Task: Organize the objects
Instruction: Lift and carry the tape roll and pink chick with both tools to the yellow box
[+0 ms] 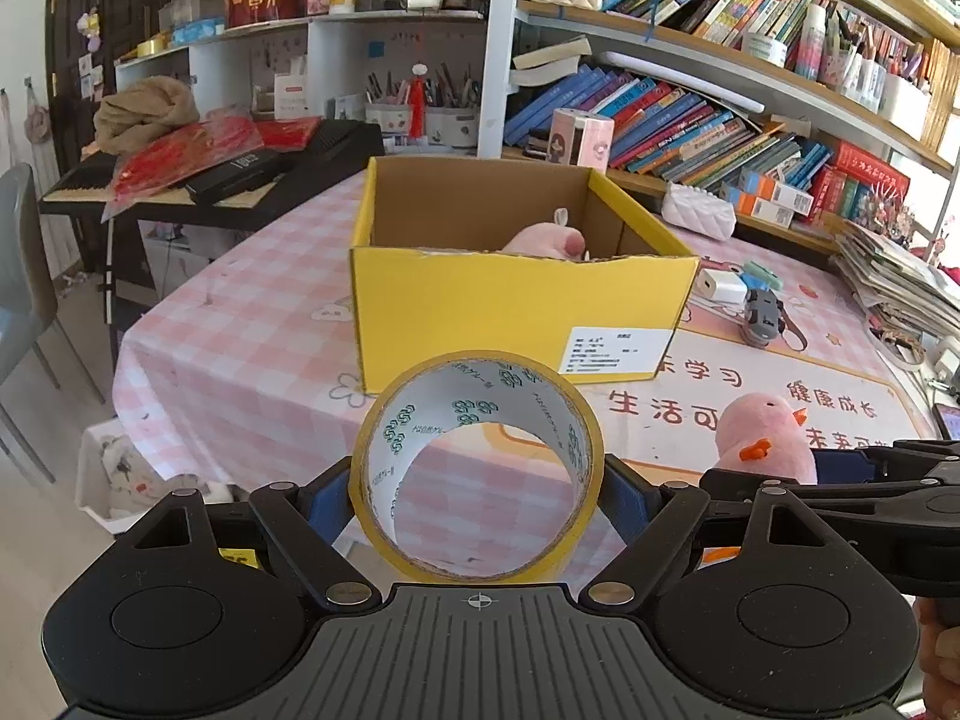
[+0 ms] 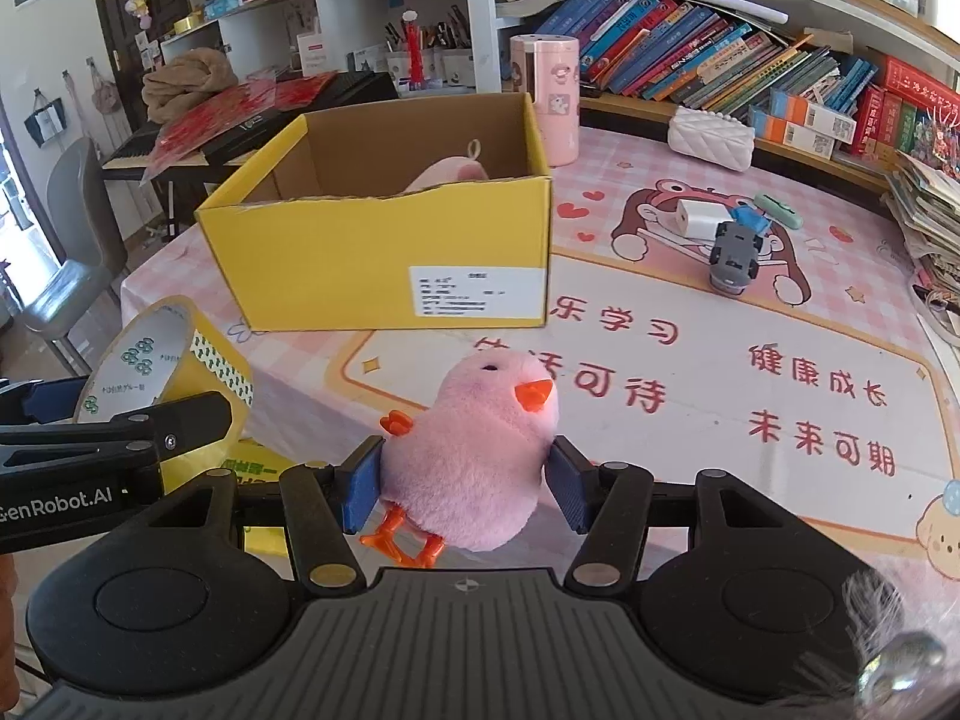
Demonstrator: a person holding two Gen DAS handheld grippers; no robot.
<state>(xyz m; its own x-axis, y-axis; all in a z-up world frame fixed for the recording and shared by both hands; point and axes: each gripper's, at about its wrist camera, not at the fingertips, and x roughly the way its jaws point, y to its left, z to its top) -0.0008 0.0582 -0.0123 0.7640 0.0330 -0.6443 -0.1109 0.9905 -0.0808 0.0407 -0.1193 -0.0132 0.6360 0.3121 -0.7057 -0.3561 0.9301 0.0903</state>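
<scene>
- Left wrist view: the left gripper [image 1: 477,480] has its jaws clamped on a roll of yellow packing tape with a white printed core [image 1: 477,468], held on edge with the hole facing the camera, above the near edge of the desk [image 1: 240,324] with its pink checked cloth
- Ahead stands the open yellow cardboard box with a white label [image 1: 510,300]; a pink plush toy [image 1: 543,240] already lies inside, so by my reading part of the sorting is done
- The gripper points downward at a slant toward the box, with the tape well short of its near wall
- At the right edge, the right gripper comes in from the side, carrying a pink plush chick with an orange beak [image 1: 765,438]
- Right wrist view: the right gripper [image 2: 465,483] has its jaws closed on the chick's body, blue pads pressing both flanks, orange feet dangling below; it is off the desk
- It also tilts down toward the box, which sits ahead and to the left, not yet reached
- Left to do, as I judge: both held items go into the box, then perhaps the white charger [image 2: 699,219] and grey gadget [image 2: 735,258] lying farther right on the desk
</scene>
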